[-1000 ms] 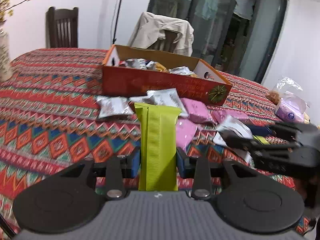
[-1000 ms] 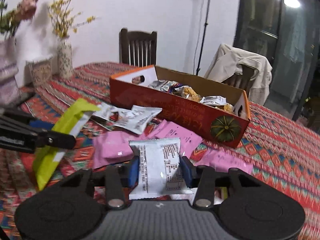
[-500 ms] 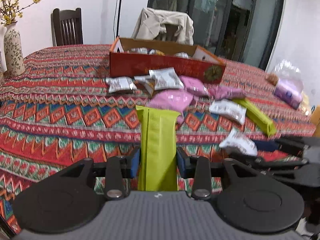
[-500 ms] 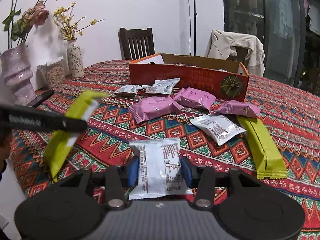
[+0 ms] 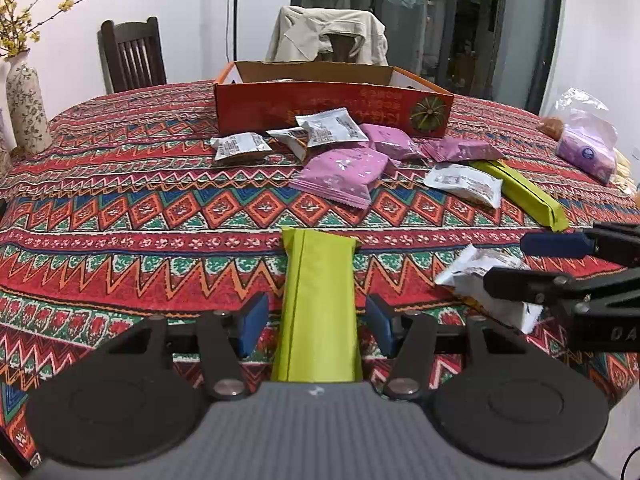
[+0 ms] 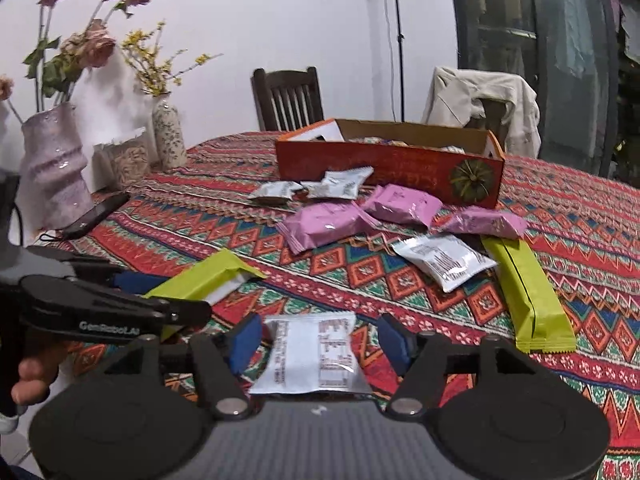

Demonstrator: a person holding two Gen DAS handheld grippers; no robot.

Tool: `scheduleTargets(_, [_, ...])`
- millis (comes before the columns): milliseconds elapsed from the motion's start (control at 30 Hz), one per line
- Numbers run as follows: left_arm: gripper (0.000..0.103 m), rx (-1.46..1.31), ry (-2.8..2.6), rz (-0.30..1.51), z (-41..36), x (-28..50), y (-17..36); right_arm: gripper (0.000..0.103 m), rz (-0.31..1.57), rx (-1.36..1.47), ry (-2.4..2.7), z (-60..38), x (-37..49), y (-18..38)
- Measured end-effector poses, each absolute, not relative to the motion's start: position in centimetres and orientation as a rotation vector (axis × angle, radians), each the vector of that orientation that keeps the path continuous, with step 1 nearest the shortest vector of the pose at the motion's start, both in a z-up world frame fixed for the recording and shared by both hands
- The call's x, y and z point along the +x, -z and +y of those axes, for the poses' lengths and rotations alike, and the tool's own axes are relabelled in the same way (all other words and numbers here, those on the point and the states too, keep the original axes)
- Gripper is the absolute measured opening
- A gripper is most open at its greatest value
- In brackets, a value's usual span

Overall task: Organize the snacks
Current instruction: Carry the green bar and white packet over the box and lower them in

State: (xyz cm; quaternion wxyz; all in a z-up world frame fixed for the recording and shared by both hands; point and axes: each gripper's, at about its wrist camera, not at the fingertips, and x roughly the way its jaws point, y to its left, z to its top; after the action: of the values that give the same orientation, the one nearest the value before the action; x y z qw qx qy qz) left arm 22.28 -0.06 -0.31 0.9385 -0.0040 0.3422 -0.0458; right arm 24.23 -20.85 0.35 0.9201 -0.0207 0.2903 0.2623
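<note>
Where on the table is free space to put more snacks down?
Free: the wide cloth left of the pink packets, toward the slim vase, and the strip before the green bar. Crowded: in front of the orange box and around the second green bar.

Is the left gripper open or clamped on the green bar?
Open. The left gripper has just been opening; gaps show between both blue pads and the green bar.

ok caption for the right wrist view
Right gripper, jaws just opened, releasing a white snack packet onto the patterned tablecloth.
</note>
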Motion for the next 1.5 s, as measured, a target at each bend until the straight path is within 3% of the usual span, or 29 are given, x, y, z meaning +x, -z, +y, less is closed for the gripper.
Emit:
scheduleTargets(33, [0.055, -0.011, 0.091, 0.697, 0.0, 22.3, 0.3, 0.064, 0.604, -0.044, -0.534, -20.7, 24.4, -0.1])
scheduleTargets(100, [0.038, -0.005, 0.092, 0.692, 0.0, 22.4, 0.3, 0.063, 0.617, -0.041, -0.535, -20.2, 24.8, 0.3])
scheduleTargets(200, [0.036, 0.006, 0.097, 0.690, -0.1, 22.2, 0.1, 0.047, 0.645, -0.034, -0.540, -19.5, 25.4, 1.2])
scheduleTargets(733, [0.035, -0.037, 0.176, 0.595, 1.1, 25.2, -5.3, 0.046, 0.545, 0.034, -0.475, -23.3, 27.2, -1.9])
scheduleTargets(1133, [0.035, -0.056, 0.215, 0.617, -1.0, 44.3, -12.3, 0.046, 0.469, 0.004, -0.510, -23.5, 40.6, -8.0])
scheduleTargets(1500, [0.035, -0.147, 0.069, 0.861, -1.7, 62.0, -7.6, 0.046, 0.641, -0.072, -0.415, -19.2, 59.0, -6.3])
